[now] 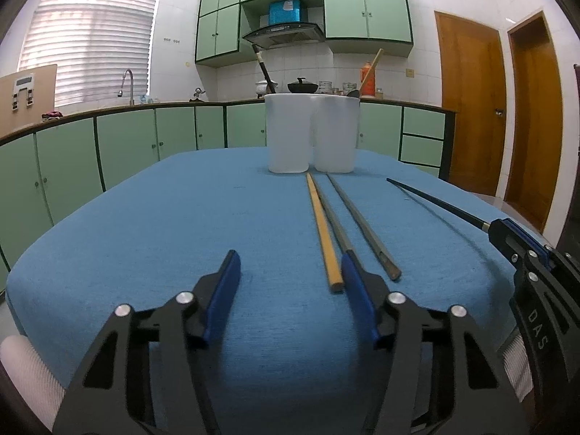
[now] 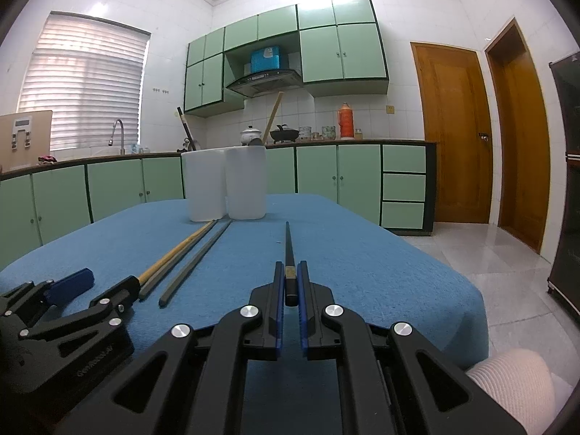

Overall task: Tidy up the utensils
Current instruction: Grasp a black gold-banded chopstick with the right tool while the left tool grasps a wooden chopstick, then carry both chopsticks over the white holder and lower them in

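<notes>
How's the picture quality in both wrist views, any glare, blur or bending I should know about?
Left wrist view: the window blinds blow out white, straight cabinets bow from fisheye, and the chopsticks on the blue tablecloth stay sharp. Right wrist view: dark vignette in the corners, glare on the floor tiles, and the black chopstick in the right gripper is crisp.

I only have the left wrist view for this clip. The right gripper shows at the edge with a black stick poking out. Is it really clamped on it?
Observer: Yes. In the right wrist view the right gripper is shut on the black chopstick, near its butt end.
Operator: Is its far tip on the cloth?
Observer: That cannot be told; it points toward the two white cups.
Operator: And my left gripper?
Observer: The left gripper is open; its far finger is at the yellow chopstick, with two grey chopsticks just beyond.
</notes>
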`<state>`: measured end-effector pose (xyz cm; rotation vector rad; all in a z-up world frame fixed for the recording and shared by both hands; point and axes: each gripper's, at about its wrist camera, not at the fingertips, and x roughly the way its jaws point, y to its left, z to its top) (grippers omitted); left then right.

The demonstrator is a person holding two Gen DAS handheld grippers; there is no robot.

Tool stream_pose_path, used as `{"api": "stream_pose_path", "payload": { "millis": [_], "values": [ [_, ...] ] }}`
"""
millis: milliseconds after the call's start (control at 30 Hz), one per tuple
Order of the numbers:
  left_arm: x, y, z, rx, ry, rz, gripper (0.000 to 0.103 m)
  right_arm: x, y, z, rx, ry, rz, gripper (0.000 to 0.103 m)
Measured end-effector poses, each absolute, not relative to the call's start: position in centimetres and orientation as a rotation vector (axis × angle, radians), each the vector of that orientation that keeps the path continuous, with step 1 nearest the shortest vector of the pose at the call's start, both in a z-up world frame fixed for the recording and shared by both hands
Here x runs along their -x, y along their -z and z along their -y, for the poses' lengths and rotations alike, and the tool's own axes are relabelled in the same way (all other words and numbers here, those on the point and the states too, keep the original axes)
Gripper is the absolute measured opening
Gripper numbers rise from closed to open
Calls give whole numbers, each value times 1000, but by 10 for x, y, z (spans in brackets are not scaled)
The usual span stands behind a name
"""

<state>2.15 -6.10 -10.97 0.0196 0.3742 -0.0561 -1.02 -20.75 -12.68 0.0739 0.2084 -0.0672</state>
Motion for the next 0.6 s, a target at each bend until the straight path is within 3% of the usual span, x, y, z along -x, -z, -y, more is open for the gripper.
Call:
{"api": "stream_pose_path", "payload": {
  "millis": [133, 300, 433, 600],
  "values": [
    [-21, 109, 66, -20, 80, -379, 37, 10, 125, 210, -81, 69, -210, 7],
    [-21, 110, 70, -15, 91, -383, 27, 10, 126, 211, -87, 71, -210, 7],
    [-19, 111, 73, -23, 105, -386, 12, 10, 125, 211, -90, 70, -212, 7],
    [-18, 111, 76, -30, 108, -387, 7, 10, 125, 211, -90, 70, -214, 7]
  ]
}}
